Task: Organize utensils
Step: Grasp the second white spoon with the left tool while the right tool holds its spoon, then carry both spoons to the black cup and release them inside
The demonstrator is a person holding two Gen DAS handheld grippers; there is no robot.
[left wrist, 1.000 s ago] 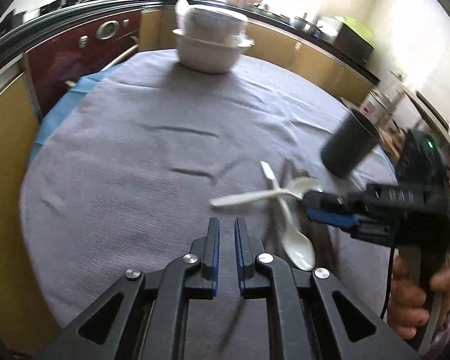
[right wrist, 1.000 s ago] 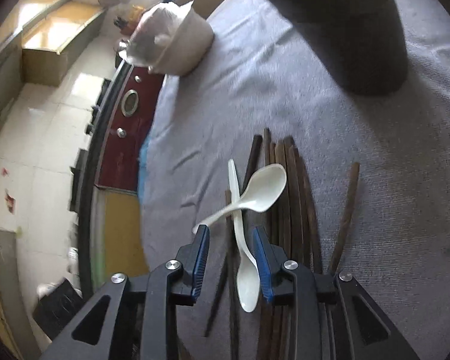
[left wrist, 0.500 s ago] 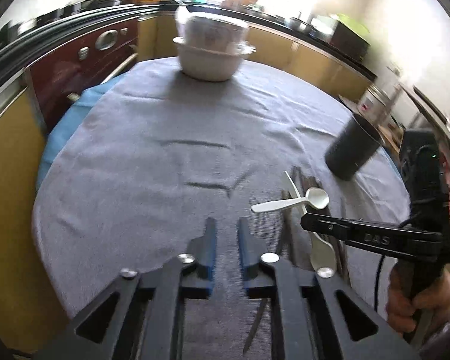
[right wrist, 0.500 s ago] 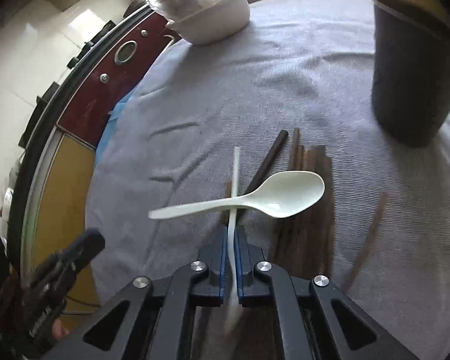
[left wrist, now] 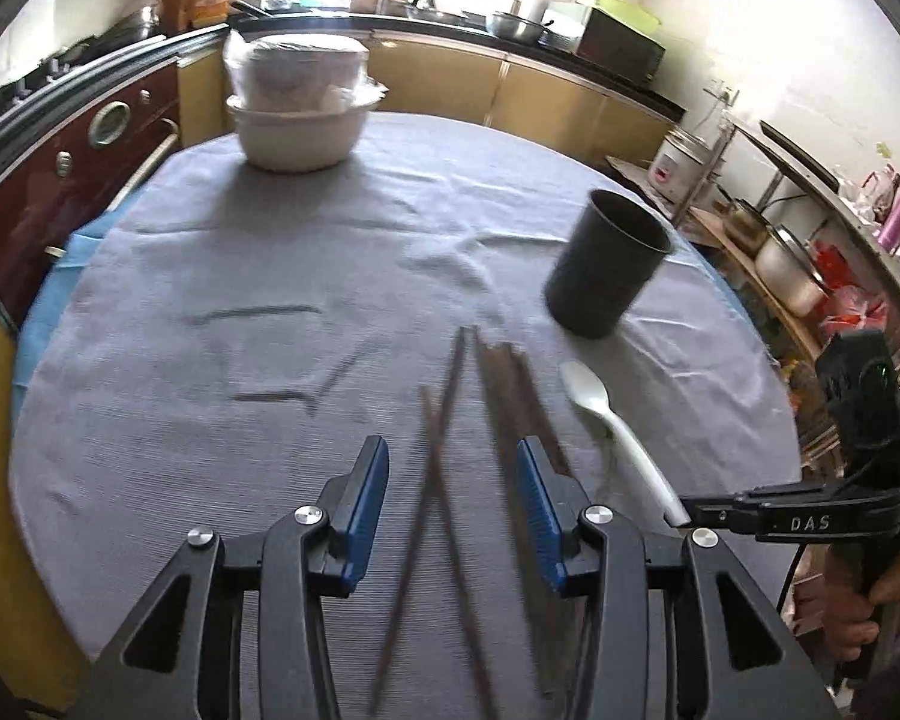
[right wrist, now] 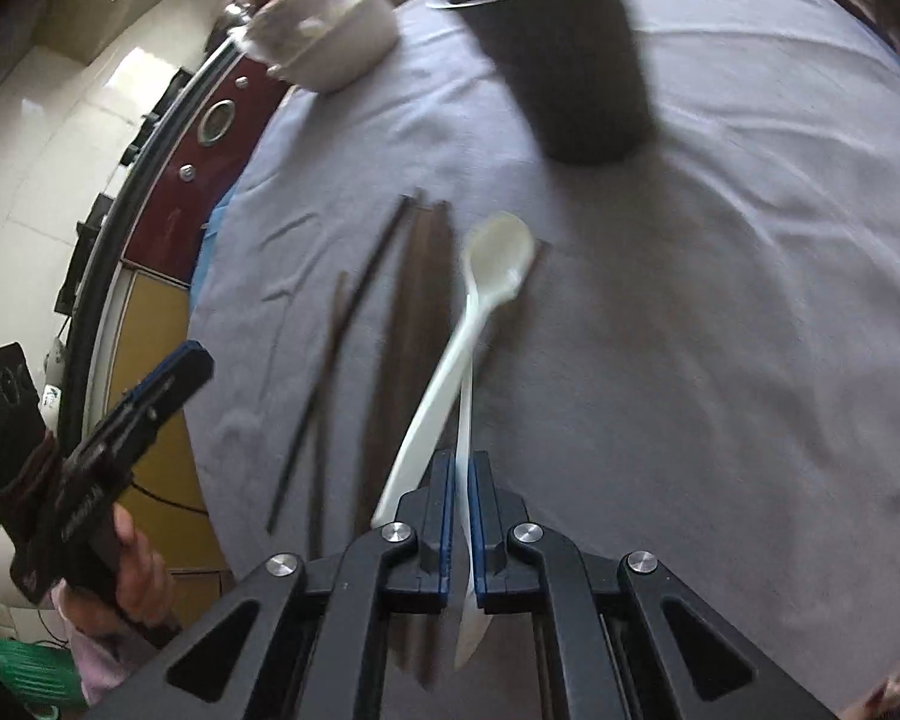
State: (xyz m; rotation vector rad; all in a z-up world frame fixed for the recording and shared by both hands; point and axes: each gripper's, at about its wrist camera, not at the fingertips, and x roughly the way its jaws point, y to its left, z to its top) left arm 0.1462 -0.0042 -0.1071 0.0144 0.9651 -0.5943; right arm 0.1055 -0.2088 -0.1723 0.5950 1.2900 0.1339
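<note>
Low centre of right wrist view, right gripper point(right wrist: 463, 516) clenched on white plastic spoon point(right wrist: 495, 264), maybe two overlapping. Left gripper point(left wrist: 453, 492) w/ jaws opening, nothing gripped, over dark wooden chopsticks point(left wrist: 450, 396); black cup point(left wrist: 606, 264) upper right.

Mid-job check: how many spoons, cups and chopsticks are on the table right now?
White spoons: 2
Dark cup: 1
Chopsticks: at least 5; the bundle is too blurred for an exact count
Total: at least 8
</note>
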